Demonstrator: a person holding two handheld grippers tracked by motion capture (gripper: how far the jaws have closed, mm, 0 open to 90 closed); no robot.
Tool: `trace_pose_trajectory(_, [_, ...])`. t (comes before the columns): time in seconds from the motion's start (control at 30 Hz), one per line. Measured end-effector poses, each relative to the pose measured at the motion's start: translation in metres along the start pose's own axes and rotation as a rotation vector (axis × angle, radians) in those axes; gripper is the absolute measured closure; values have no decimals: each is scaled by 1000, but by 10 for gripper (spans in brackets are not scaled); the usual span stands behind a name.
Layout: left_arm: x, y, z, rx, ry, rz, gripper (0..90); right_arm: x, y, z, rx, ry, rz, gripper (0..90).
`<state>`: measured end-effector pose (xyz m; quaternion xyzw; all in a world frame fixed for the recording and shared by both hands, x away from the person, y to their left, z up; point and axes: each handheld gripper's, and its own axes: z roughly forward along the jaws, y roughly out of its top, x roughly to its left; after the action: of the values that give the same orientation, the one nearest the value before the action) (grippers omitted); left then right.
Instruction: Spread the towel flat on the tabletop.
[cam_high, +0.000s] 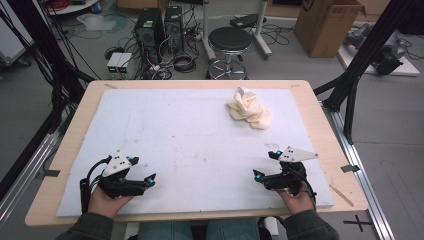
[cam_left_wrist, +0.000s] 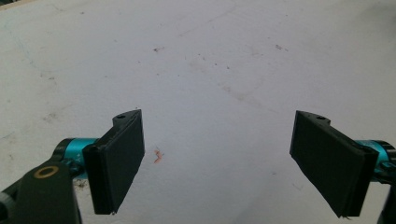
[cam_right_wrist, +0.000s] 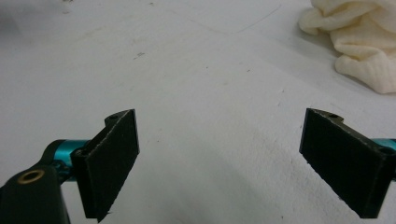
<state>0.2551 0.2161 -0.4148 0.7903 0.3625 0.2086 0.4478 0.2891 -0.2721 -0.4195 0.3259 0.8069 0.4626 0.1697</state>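
text: none legible | labels: none readable | brands: a dark mark on the cardboard box (cam_high: 327, 22), far beyond the right tool (cam_high: 265, 167), is too small to read | numbers: none | signs: black cross mark on the floor (cam_high: 360, 222), just right of the right tool, by the worktop (cam_high: 320, 130) edge

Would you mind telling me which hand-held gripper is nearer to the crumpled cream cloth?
The right hand-held gripper. It rests at the near right of the pad, with the cloth just ahead of it. The left hand-held gripper sits at the near left, far across the pad from it.
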Motion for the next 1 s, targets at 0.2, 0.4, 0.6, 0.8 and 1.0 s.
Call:
trace_pose_trajectory(0.2, [-1,0,-1,-7,5,-3,182,-8,5,1,-7,-12,21,113])
trace_pose_trajectory(0.4, [0,0,-2,-7,13,-5,182,-18,17,0,24,-17,-1,113])
trace_pose_trajectory(0.6, [0,-1,-5,-9,16,-4,183,-40,28,7,42,-33,32,113])
trace_pose_trajectory(0.8, [3,-2,-7,-17,22,-17,182,-63,44,18,58,-53,43,113])
trace_pose_trajectory(1.0, [3,-2,-6,-19,19,-20,182,-76,62,29,75,-75,29,114])
